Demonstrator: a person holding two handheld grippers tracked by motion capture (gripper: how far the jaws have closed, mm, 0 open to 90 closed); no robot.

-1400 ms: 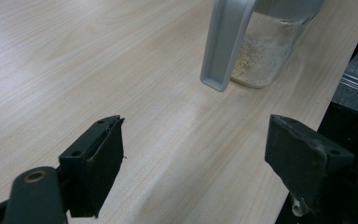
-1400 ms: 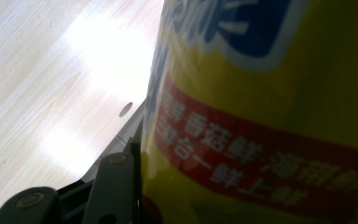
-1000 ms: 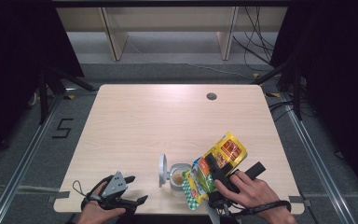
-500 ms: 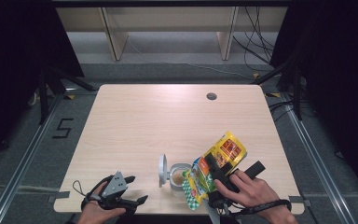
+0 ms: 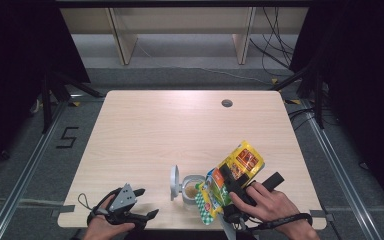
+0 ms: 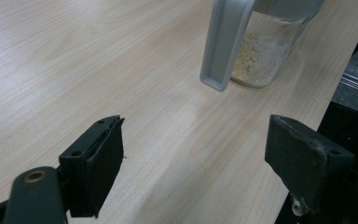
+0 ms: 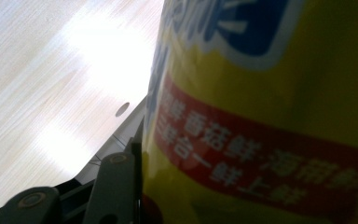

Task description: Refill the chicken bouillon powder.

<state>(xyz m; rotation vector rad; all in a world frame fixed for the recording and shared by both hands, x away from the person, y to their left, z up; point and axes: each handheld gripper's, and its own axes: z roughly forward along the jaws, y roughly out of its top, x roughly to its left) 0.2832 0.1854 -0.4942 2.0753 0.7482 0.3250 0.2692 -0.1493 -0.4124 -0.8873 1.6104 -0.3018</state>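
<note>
A yellow printed bag [image 5: 237, 170] hangs tilted near the table's front right, its green-checked lower end over an open glass jar [image 5: 191, 187]. My right gripper [image 5: 228, 177] is shut on the bag, and in the right gripper view one black finger [image 7: 116, 186] presses against the bag [image 7: 270, 116]. The jar's grey flip lid [image 5: 173, 182] stands up on its left side. My left gripper [image 5: 147, 202] rests open at the front left edge. Its view has the jar [image 6: 261, 65], holding beige powder, and the lid [image 6: 226, 42] beyond the empty left gripper [image 6: 193, 140].
The wooden table [image 5: 180, 135] has a round cable hole [image 5: 226, 103] near its far edge. Shelf legs and cables stand on the floor beyond it. Metal rails run along both sides of the table.
</note>
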